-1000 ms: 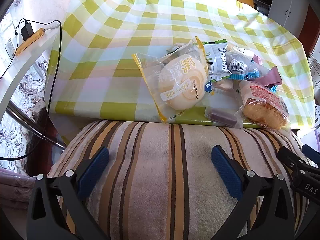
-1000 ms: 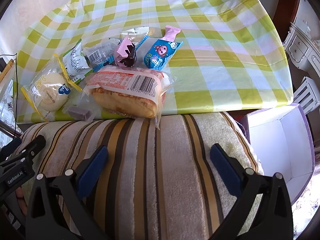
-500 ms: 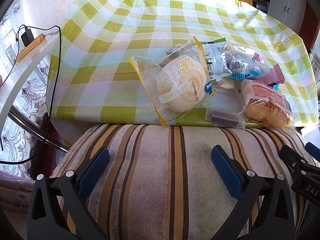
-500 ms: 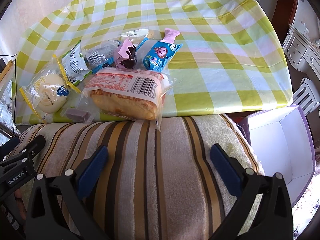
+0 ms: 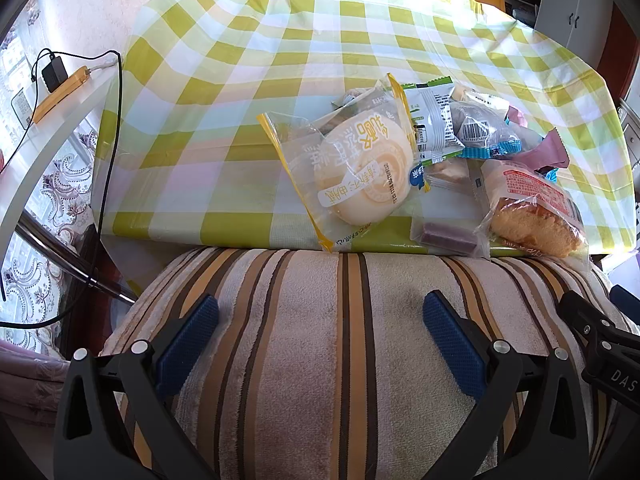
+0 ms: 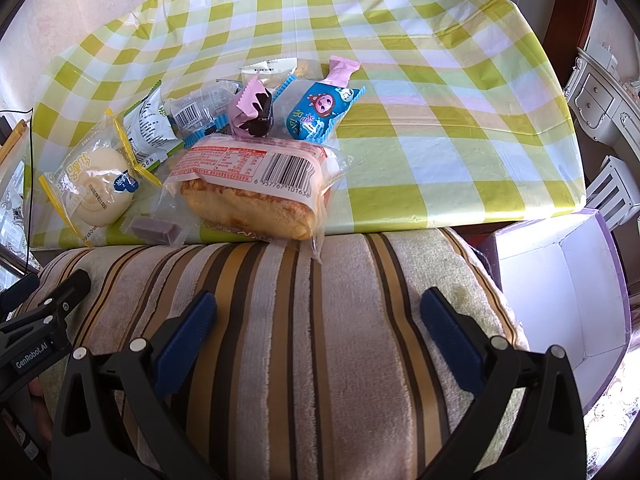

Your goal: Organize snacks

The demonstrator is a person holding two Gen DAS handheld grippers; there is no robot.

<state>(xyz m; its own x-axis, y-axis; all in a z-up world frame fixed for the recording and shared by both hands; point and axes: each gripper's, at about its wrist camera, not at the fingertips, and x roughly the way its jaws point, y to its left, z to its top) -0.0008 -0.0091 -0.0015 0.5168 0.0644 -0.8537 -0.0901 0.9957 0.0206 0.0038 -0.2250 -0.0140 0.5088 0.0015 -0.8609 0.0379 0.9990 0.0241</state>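
Note:
Several wrapped snacks lie in a pile near the front edge of the checked tablecloth (image 5: 240,80). A round bun in a yellow-edged clear bag (image 5: 360,168) (image 6: 96,188) is leftmost. Beside it are a small purple bar (image 5: 448,237) (image 6: 154,229) and a sponge cake in a red-printed wrapper (image 5: 532,216) (image 6: 256,188). Behind them lie a green-white packet (image 6: 150,128), a pink-wrapped dark sweet (image 6: 252,114) and a blue cartoon packet (image 6: 316,112). My left gripper (image 5: 320,326) and right gripper (image 6: 318,322) both stand open and empty above a striped cushion (image 6: 320,320), short of the table.
An open white box with purple sides (image 6: 560,300) sits low at the right of the cushion. A white shelf with a charger, an orange item and a black cable (image 5: 60,84) runs along the left. White furniture (image 6: 600,100) stands to the right of the table.
Both cameras have drifted slightly, so the snack pile sits a little differently in each view. The snacks themselves have not moved, and both grippers stay open.

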